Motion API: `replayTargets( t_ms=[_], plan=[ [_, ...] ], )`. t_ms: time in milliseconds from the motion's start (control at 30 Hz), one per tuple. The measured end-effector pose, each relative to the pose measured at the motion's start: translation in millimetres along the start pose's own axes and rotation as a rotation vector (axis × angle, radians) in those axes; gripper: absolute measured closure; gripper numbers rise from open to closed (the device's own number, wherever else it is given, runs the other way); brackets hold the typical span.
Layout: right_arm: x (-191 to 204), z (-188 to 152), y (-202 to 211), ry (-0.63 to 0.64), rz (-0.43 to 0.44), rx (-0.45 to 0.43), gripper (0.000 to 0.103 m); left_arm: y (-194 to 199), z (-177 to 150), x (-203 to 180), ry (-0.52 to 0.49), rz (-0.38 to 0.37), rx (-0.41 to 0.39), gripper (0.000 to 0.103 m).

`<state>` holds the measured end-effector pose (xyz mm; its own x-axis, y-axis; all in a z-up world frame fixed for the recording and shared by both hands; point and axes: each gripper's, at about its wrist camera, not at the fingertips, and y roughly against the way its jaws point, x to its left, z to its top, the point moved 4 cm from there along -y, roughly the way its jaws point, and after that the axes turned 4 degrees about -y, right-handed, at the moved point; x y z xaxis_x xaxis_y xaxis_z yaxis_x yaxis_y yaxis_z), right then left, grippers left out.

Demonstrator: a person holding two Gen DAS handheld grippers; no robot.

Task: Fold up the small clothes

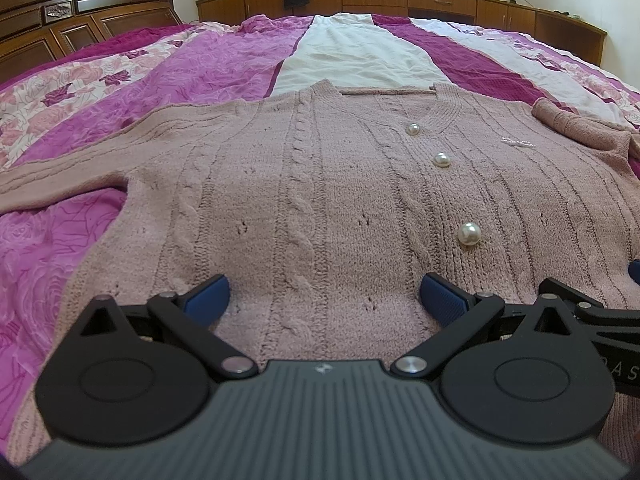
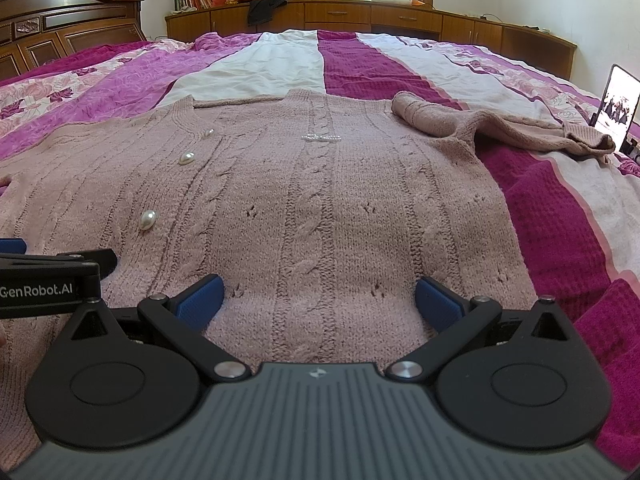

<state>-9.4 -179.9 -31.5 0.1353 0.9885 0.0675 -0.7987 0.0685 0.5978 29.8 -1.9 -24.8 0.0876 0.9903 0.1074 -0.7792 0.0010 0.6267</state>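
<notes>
A dusty-pink cable-knit cardigan [image 1: 320, 184] with pearl buttons [image 1: 469, 234] lies flat, front up, on the bed. My left gripper [image 1: 324, 296] stands open over its lower hem, left of the button row, blue pads wide apart with knit between them. My right gripper [image 2: 318, 298] is open too, over the hem on the cardigan [image 2: 320, 200] right of the buttons [image 2: 147, 220]. One sleeve [image 1: 60, 172] stretches out to the left. The other sleeve [image 2: 500, 126] lies bunched and folded out to the right. The two grippers sit side by side.
The bed has a purple, magenta and white striped floral cover [image 2: 540, 208]. A dark wooden headboard [image 1: 80, 20] stands at the left, and a low wooden cabinet [image 2: 360, 16] with books and clothes runs along the far wall. A lit phone [image 2: 618, 108] stands at the right edge.
</notes>
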Motion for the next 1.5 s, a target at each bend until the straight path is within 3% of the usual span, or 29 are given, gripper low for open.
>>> replayTargets(
  t_ms=[533,700,833,1100,1500],
  plan=[
    [0,4,0,-0.008,0.007,0.023,0.0,-3,8,0,-0.021,-0.002,0.042,0.0],
    [-4,10,4,-0.026,0.045,0.057,0.0,-2,13,2,-0.022,-0.015,0.073,0.0],
    [-9,21,13,-0.036,0.124,0.074,0.0,3,20,4,-0.029,-0.032,0.098,0.0],
    [-14,52,35,-0.011,0.207,0.016,0.0,13,35,6,-0.001,-0.083,0.107,0.0],
    [-60,85,27,-0.093,0.193,0.009,0.0,17,60,14,0.03,-0.079,0.098,0.0]
  ],
)
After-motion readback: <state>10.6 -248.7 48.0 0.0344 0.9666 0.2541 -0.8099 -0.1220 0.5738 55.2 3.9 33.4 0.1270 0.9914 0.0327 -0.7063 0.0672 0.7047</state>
